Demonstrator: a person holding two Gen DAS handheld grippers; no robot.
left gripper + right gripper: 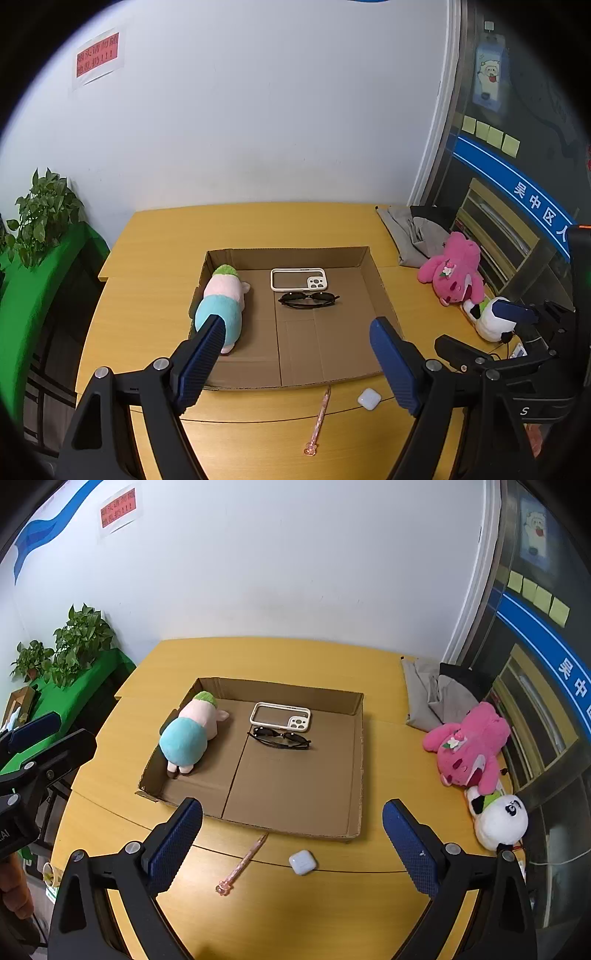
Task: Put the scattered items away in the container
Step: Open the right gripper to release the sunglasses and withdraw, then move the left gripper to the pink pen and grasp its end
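Left wrist view looked down over a yellow table [155, 236] at a shallow cardboard box [384, 295]. The left gripper [297, 363] hung above the box's near edge with its blue pads wide apart and nothing between them. Inside the box, along the left wall, lay a plush toy [221, 299] in pastel blue and pink with a green cap — its long axis ran from near to far, green end toward the far wall. A white phone case [299, 279] lay flat at the far middle, long axis across the box, camera cutout to the right. Just in front of it sat folded black sunglasses [309, 299], also lying crosswise.

Right wrist view showed the right gripper [291, 845] likewise spread wide and empty, above the table just short of the box. Still outside the box, on the near table, a pink pen [243, 864] lay diagonally, its ornament end nearest the camera and its tip pointing toward the box's near wall. Near it to the right sat a small white earbud case [302, 862]. At the right edge of the table lay a pink plush bear [469, 746] and, touching it on the near side, a panda plush [500, 821] — both well apart from the box.
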